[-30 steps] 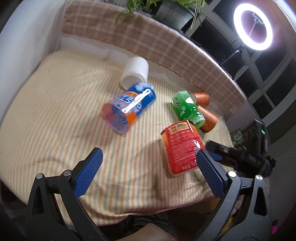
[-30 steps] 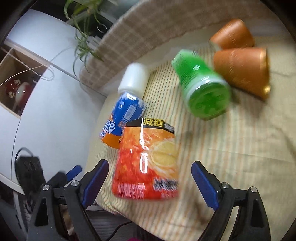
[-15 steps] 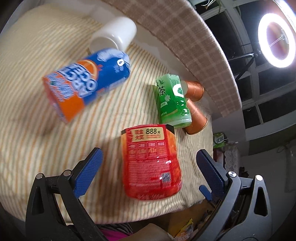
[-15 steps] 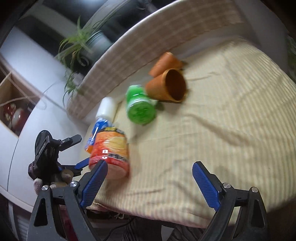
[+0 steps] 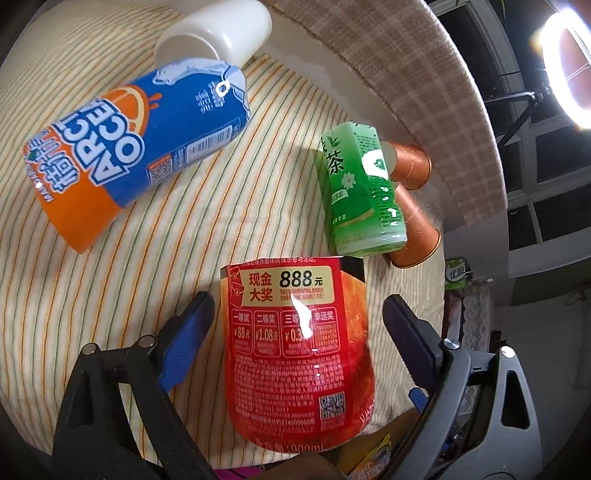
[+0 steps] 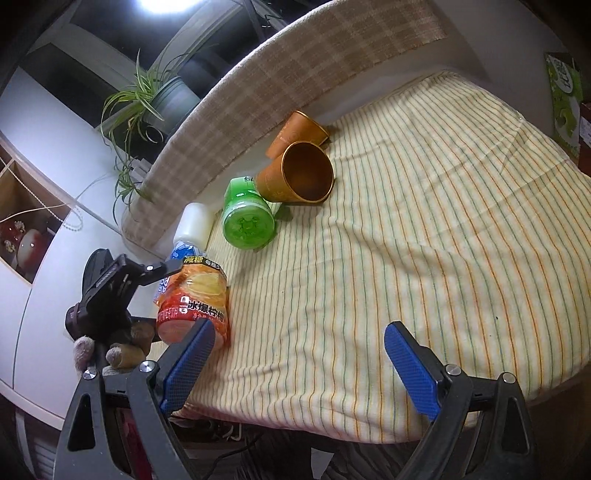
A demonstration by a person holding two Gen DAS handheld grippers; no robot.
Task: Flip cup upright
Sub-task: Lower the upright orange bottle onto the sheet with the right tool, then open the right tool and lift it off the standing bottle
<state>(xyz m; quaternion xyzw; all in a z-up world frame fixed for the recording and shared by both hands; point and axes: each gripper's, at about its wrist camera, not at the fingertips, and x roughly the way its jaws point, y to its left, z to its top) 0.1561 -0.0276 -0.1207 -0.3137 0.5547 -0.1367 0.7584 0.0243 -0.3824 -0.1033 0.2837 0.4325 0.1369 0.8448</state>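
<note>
A red cup with a printed label lies on its side on the striped cloth, between the open fingers of my left gripper; the pads do not touch it. It also shows in the right wrist view, at the cloth's left edge. A blue and orange cup, a green cup, a white cup and two copper cups also lie on their sides. My right gripper is open and empty above the cloth's near edge.
A checked padded ledge runs along the far side of the striped cloth. A potted plant stands behind it. A ring light stands at the right. The cloth's front edge drops off near both grippers.
My left gripper has moved forward, so the red cup now lies between its fingers. My right gripper has drawn back and to the right, away from the cups.
</note>
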